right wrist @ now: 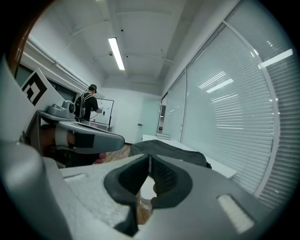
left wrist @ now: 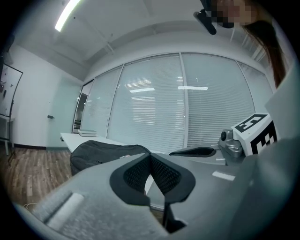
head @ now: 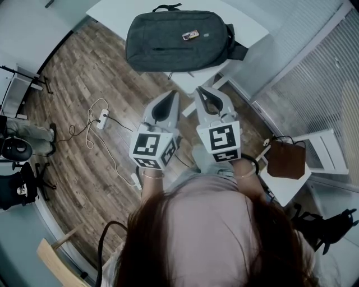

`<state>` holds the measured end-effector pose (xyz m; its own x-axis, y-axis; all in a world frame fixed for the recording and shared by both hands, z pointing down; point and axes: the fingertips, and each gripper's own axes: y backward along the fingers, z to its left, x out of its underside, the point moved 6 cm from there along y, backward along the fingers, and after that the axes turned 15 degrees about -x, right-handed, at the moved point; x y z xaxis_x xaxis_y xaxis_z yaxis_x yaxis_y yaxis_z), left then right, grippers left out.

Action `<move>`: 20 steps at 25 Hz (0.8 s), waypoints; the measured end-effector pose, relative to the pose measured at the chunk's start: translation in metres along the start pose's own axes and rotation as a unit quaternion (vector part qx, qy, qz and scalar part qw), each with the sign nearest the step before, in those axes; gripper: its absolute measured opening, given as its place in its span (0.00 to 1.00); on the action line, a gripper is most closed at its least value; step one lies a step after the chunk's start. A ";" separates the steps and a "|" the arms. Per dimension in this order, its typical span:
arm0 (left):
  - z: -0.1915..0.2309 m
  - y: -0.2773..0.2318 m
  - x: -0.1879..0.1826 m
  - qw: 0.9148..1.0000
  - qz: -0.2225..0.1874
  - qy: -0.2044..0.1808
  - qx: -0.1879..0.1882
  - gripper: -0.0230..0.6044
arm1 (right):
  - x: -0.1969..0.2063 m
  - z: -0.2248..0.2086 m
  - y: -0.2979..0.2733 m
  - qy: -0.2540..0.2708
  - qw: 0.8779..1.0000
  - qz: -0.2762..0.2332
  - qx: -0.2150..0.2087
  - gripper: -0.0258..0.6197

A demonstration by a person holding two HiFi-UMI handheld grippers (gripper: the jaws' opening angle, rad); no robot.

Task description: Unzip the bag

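My hair (head: pixel 224 235) and shoulders fill the bottom of the head view, nearest the lens. Ahead of them I hold the left gripper (head: pixel 174 94) and the right gripper (head: pixel 200 89) side by side. Their marker cubes face me, and the tips are just short of the near corner of the white table (head: pixel 112 14). Both tongs are clenched and empty: in each gripper view the ribbed black pads (left wrist: pixel 165 176) (right wrist: pixel 162 174) meet at the tip with nothing between them.

Clearances, referred to the table:
- Left of it: wood-plank floor (head: pixel 84 73), with a white power strip (head: pixel 102 119) and a looped cable (head: pixel 92 134) lying on it.
- Right of it: window blinds (head: pixel 314 73) close the side. A white chair (head: pixel 328 147) carrying a brown pouch (head: pixel 286 160) stands near the right gripper.

The bag (head: pixel 174 47) lies flat on the table, against the near edge and apart from both grippers. It is dark grey woven fabric, a rounded rectangle in outline. Its long axis runs along the table's near edge, left to right in the head view. The carry handle (head: pixel 167 7) points toward the table's far side. A strap (head: pixel 238 50) projects from the right end. A small label (head: pixel 190 35) sits on the upper face.
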<state>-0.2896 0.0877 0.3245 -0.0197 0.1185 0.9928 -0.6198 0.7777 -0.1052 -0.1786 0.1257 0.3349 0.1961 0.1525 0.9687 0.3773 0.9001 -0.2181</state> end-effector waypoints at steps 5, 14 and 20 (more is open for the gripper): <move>0.002 -0.026 0.005 1.000 0.005 0.003 -0.003 0.05 | 0.007 -0.018 -0.017 0.000 1.000 0.011 -0.003 0.07; 0.012 -0.068 0.015 1.000 0.016 0.008 -0.017 0.05 | 0.027 -0.044 -0.048 -0.001 0.999 0.040 -0.023 0.09; 0.022 -0.091 0.032 0.999 0.036 0.008 -0.023 0.05 | 0.049 -0.058 -0.071 -0.004 0.997 0.073 -0.034 0.11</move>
<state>-0.2506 0.0069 0.3675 -0.0500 0.1848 0.9815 -0.5801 0.7946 -0.1791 -0.1433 0.0460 0.3908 0.2462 0.2826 0.9271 0.4057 0.8387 -0.3634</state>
